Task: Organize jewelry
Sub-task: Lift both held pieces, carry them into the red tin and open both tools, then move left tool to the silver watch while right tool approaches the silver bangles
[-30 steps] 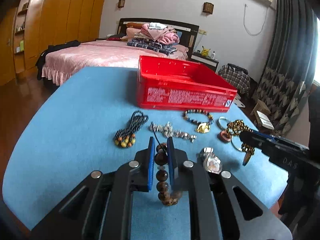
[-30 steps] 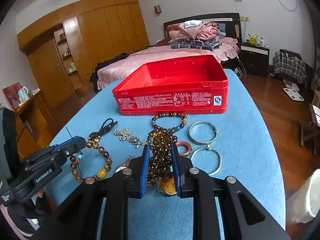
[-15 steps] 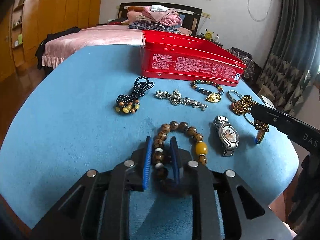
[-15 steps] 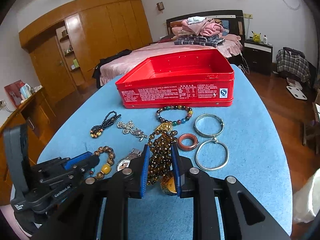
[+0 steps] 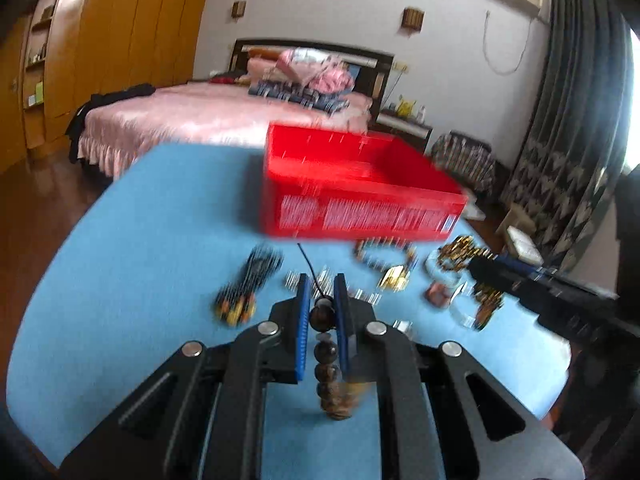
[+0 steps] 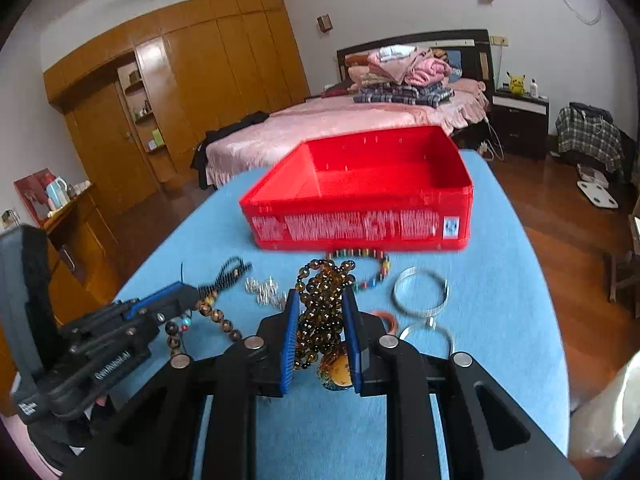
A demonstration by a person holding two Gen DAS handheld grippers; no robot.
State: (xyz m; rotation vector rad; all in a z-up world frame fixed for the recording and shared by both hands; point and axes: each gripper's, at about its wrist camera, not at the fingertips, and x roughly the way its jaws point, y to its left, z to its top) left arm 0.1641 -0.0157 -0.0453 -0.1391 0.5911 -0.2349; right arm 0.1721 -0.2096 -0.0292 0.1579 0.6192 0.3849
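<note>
My left gripper [image 5: 321, 280] is shut on a brown bead bracelet [image 5: 326, 354], which hangs between the blue pads above the blue table [image 5: 160, 240]; it also shows in the right wrist view [image 6: 212, 312]. My right gripper [image 6: 320, 296] is shut on an amber bead necklace [image 6: 324, 300] with a round pendant [image 6: 336, 372], lifted off the table. The open red tin box [image 6: 360, 200] stands at the far end; the left wrist view shows it blurred [image 5: 352, 192].
On the table lie a black bead string [image 6: 228, 276], a silver chain [image 6: 266, 292], a multicoloured bracelet [image 6: 372, 268], two silver bangles [image 6: 420, 292], and an orange ring [image 6: 386, 316]. A pink bed [image 6: 340, 120] is behind.
Both grippers have risen with their jewelry. The brown bracelet, resting on the table half a second ago, now hangs lifted. The view has tilted toward the red box.
</note>
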